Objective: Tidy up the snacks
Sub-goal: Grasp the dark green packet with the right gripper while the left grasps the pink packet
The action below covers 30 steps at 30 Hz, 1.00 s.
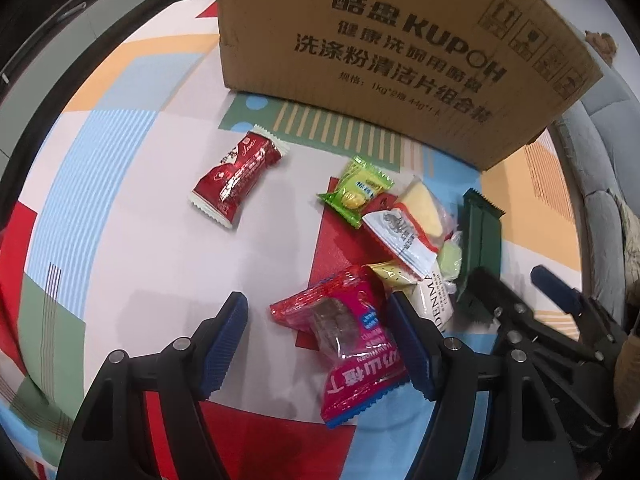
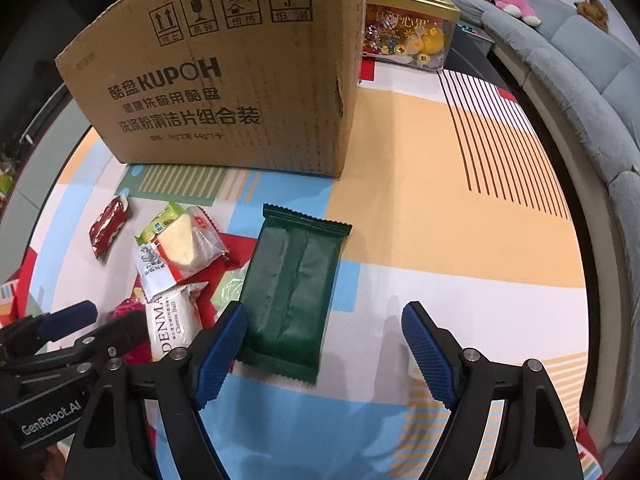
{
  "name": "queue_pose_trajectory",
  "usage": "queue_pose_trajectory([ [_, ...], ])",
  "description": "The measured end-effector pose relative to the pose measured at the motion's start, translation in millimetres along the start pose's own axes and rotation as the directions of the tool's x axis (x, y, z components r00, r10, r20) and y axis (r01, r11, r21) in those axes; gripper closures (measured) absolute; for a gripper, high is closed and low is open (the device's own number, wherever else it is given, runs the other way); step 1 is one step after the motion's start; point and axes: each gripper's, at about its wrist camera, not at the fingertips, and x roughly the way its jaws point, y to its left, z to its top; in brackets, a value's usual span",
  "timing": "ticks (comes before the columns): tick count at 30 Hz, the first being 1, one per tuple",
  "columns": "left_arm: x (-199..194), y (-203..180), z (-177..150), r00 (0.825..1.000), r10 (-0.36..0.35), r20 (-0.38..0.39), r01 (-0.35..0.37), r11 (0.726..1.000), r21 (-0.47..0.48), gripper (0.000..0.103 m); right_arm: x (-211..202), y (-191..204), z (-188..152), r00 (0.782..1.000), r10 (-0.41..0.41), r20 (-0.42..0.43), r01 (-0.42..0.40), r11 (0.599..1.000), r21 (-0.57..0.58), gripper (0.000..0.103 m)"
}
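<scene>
A pink-red hawthorn packet (image 1: 348, 340) lies flat on the patterned tablecloth (image 1: 120, 200), between the blue pads of my left gripper (image 1: 318, 340). The jaws stand open around it: the right pad is close against the packet's edge and the left pad is clear of it. In the right wrist view a dark green packet (image 2: 292, 288) lies between the open jaws of my right gripper (image 2: 326, 344), close to the left pad, with a wide gap to the right one. Each gripper shows at the edge of the other's view: the right gripper (image 1: 520, 288) and the left gripper (image 2: 100, 322).
A tall cardboard box (image 2: 224, 80) stands just behind the snacks. Loose between the grippers lie a dark red packet (image 1: 240, 180), a green-yellow packet (image 1: 356, 192), a cheese wedge (image 1: 420, 204) and a white cheese-ball packet (image 2: 172, 320). A gold-lidded sweets box (image 2: 408, 32) and a grey sofa (image 2: 580, 60) lie beyond.
</scene>
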Motion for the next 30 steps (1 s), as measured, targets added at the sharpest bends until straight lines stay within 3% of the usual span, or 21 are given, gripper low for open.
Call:
queue_pose_trajectory([
  [9, 4, 0, -11, 1.000, 0.018, 0.016, -0.019, 0.999, 0.031, 0.036, 3, 4, -2, 1.000, 0.013, -0.006, -0.013, 1.000, -0.002, 0.022],
  [16, 0, -3, -20, 0.998, 0.049, 0.040, -0.052, 0.996, 0.068, 0.050, 3, 12, -1, 1.000, 0.025, -0.003, -0.025, 0.999, -0.021, 0.022],
  [30, 1, -6, -22, 0.997, 0.061, 0.052, -0.066, 0.994, 0.092, 0.050, 12, 10, -6, 0.999, -0.002, -0.036, 0.002, 1.000, -0.001, 0.024],
])
